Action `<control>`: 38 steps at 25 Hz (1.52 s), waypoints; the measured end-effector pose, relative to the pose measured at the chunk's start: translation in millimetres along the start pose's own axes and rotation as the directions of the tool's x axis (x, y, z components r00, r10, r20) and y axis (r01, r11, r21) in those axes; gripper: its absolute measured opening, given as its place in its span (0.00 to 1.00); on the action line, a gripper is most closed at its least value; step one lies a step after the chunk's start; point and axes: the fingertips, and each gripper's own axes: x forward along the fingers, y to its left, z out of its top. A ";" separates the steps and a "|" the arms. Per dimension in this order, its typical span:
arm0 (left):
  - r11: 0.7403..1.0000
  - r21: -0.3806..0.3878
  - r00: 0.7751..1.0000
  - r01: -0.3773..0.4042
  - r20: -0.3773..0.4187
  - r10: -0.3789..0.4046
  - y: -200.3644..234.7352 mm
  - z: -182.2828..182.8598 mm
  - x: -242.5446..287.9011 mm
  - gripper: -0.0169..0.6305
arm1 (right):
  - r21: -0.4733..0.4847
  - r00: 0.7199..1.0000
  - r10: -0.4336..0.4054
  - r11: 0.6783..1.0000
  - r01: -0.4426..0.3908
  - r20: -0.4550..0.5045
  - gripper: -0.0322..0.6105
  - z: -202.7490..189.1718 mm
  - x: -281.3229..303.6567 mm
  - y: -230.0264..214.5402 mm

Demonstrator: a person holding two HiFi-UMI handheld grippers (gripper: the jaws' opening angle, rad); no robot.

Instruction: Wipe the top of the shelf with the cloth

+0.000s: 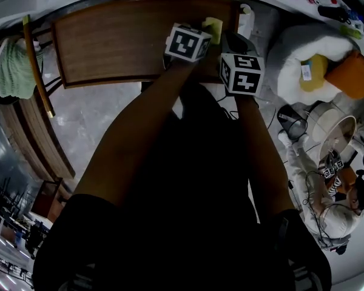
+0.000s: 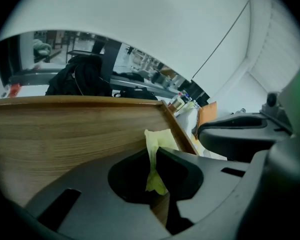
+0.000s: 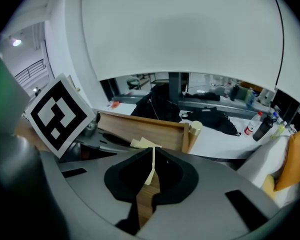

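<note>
two grippers are working here, the left gripper [image 2: 157,159] and the right gripper [image 3: 152,166], and both are pinching one yellow cloth [image 2: 159,140]. two marker cubes are showing in the head view, a left cube [image 1: 188,43] and a right cube [image 1: 241,73]. one wooden shelf [image 1: 109,41] is lying under them. one green towel [image 1: 12,68] is lying at the left. one orange cushion [image 1: 355,74] is resting against one white cushion [image 1: 297,47]. two bottles are standing behind, one red-capped bottle [image 3: 250,124] and one dark bottle [image 3: 265,126].
</note>
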 end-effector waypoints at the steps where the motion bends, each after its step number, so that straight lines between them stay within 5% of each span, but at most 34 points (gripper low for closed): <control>1: 1.000 -0.001 1.000 0.000 -0.002 0.000 4.3 -2.1 -3.4 0.07 | -0.004 1.000 0.003 1.000 -0.003 -0.002 0.09 0.4 0.5 6.4; 8: 1.000 -0.027 1.000 0.014 -0.003 -0.014 32.6 -18.2 -27.7 0.07 | -0.022 0.999 0.031 0.999 -0.031 -0.019 0.09 0.8 6.6 52.4; 38: 0.986 -0.098 0.991 -0.136 0.009 0.137 212.9 -98.3 -176.2 0.07 | -0.102 0.992 0.120 0.987 -0.122 -0.032 0.09 20.5 54.8 240.3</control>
